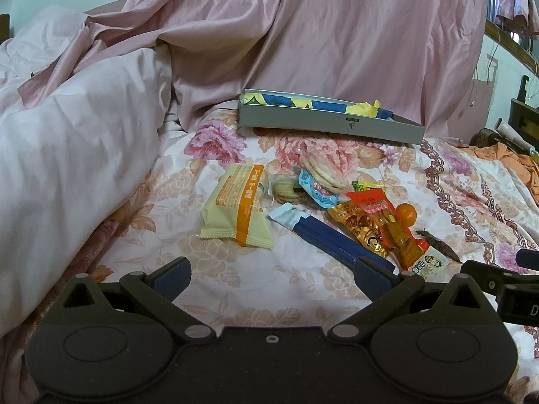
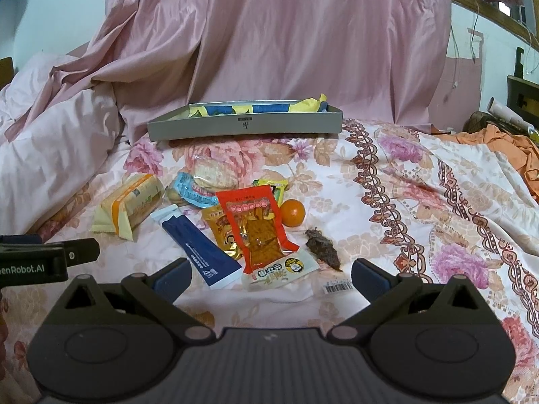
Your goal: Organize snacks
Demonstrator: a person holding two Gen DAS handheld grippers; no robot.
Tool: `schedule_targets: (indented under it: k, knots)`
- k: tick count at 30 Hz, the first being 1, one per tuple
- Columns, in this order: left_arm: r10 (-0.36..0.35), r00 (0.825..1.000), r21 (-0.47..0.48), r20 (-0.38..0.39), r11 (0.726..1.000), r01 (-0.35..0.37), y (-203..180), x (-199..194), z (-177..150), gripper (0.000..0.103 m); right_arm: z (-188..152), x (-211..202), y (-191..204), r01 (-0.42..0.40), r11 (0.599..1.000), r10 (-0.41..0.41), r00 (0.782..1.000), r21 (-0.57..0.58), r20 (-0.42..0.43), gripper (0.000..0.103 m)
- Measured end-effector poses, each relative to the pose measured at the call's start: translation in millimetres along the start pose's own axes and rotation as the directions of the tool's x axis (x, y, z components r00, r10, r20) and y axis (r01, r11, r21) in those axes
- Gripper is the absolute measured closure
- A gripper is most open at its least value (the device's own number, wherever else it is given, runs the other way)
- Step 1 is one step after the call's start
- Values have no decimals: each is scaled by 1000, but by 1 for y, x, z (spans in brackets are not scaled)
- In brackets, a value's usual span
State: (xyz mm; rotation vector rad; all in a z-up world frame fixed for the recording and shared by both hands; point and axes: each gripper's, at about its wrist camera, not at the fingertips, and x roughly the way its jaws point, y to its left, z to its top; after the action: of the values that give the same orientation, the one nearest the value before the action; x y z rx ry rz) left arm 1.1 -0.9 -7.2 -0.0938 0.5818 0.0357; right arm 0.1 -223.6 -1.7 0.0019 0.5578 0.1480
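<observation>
A heap of snacks lies on the flowered bedspread. It holds a pale yellow packet with an orange stripe (image 1: pixel 235 207) (image 2: pixel 126 207), a navy and white pouch (image 1: pixel 331 239) (image 2: pixel 198 247), a red spicy-strip packet (image 1: pixel 387 225) (image 2: pixel 257 227), a gold packet (image 1: pixel 357 227), a small orange (image 2: pixel 292 212) (image 1: pixel 406 214), a light blue wrapper (image 2: pixel 192 191) and a dark dried snack (image 2: pixel 323 248). Behind them stands a shallow grey box (image 1: pixel 328 124) (image 2: pixel 246 124) with blue and yellow packets inside. My left gripper (image 1: pixel 271 274) is open just short of the heap. My right gripper (image 2: pixel 271 274) is open too, nothing between its fingers.
A white pillow (image 1: pixel 64 155) and a pink satin sheet (image 1: pixel 337 33) rise at the left and back. Orange cloth (image 2: pixel 505 144) is bunched at the far right by a wooden bed frame (image 2: pixel 522 96). A barcode sticker (image 2: pixel 337 286) lies near my right gripper.
</observation>
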Motion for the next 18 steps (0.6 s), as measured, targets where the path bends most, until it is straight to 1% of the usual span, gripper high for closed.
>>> schedule_targets:
  k: [18]
  knots:
    - [-1,1000,0,-1,1000,1,0,0,1,1,1,0,0,3,1000,-3,1000,-1,-1,0]
